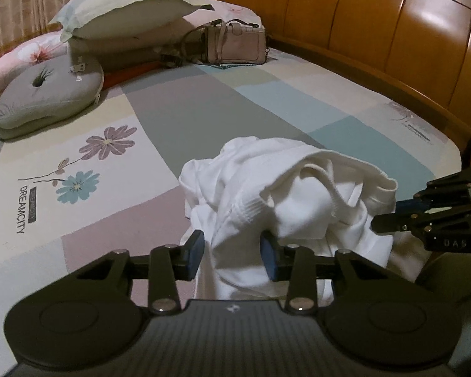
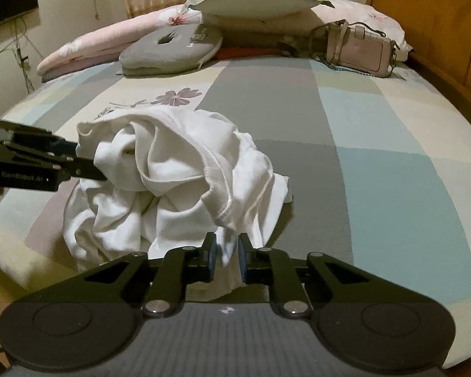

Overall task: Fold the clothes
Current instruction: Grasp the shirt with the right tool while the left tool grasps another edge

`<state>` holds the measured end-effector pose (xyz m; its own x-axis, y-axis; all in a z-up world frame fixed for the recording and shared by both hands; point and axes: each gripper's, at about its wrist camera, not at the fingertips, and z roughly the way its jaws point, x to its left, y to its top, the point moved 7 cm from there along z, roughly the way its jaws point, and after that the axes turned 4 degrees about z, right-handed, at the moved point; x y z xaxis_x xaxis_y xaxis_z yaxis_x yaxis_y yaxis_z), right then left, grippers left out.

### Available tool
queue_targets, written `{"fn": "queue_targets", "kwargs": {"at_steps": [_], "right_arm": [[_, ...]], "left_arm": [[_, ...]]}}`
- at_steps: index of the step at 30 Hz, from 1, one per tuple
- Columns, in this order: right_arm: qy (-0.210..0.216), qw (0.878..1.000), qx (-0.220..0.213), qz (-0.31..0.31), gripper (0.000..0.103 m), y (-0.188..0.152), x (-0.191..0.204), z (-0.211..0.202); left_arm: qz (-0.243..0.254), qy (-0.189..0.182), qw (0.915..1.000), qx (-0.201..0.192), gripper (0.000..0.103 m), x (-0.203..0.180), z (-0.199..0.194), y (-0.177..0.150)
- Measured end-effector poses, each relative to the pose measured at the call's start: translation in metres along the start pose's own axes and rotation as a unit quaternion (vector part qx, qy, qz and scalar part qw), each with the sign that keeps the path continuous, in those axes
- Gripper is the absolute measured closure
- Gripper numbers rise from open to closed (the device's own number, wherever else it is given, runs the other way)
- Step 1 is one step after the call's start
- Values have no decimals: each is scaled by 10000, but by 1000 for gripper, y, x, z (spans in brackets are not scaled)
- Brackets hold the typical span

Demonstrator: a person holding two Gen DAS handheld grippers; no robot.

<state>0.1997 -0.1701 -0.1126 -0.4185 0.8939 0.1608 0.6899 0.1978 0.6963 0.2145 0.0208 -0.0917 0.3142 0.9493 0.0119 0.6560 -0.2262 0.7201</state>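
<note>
A crumpled white garment (image 1: 285, 194) lies bunched in a heap on the patchwork bedsheet (image 1: 179, 119) near the bed's front edge; it also shows in the right wrist view (image 2: 172, 169). My left gripper (image 1: 234, 256) is half open, its blue pads on either side of a hanging fold of the white cloth. My right gripper (image 2: 226, 253) is nearly closed, pinching a thin fold of the garment's near edge. In the left wrist view the right gripper (image 1: 389, 216) meets the heap from the right. In the right wrist view the left gripper (image 2: 81, 163) reaches in from the left.
At the far side lie a pale pillow (image 1: 125, 9), a grey round cushion (image 1: 50, 94) and a pink handbag (image 1: 235, 44). A wooden headboard (image 1: 392, 31) runs along the right. The sheet (image 2: 361, 144) is flat beyond the heap.
</note>
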Motion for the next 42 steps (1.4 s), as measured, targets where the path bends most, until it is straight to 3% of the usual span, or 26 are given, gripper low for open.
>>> {"fn": "queue_targets", "kwargs": {"at_steps": [1, 3, 4, 7, 13, 22, 31, 42], "right_arm": [[9, 10000, 11, 20, 79, 0, 0, 1], [17, 10000, 33, 43, 82, -1, -1, 3], [6, 10000, 45, 31, 93, -1, 0, 4], [-27, 10000, 46, 40, 97, -1, -2, 3], [-276, 9994, -145, -118, 98, 22, -12, -2], [-832, 9942, -376, -561, 98, 91, -44, 11], [-1072, 9889, -234, -1003, 98, 162, -61, 65], [-1169, 9880, 356, -946, 98, 234, -97, 185]], "left_arm": [[2, -5, 10000, -10, 65, 1, 0, -1], [-28, 2, 10000, -28, 80, 3, 0, -1], [-35, 21, 10000, -59, 84, 4, -1, -1], [-56, 77, 9998, -149, 94, 8, -3, 1], [125, 219, 9995, -203, 94, 16, -3, 15], [408, 399, 9974, -431, 96, 39, 9, 55], [564, 723, 9951, -364, 96, 78, 51, 107], [291, 940, 9947, 301, 96, 144, 156, 154]]}}
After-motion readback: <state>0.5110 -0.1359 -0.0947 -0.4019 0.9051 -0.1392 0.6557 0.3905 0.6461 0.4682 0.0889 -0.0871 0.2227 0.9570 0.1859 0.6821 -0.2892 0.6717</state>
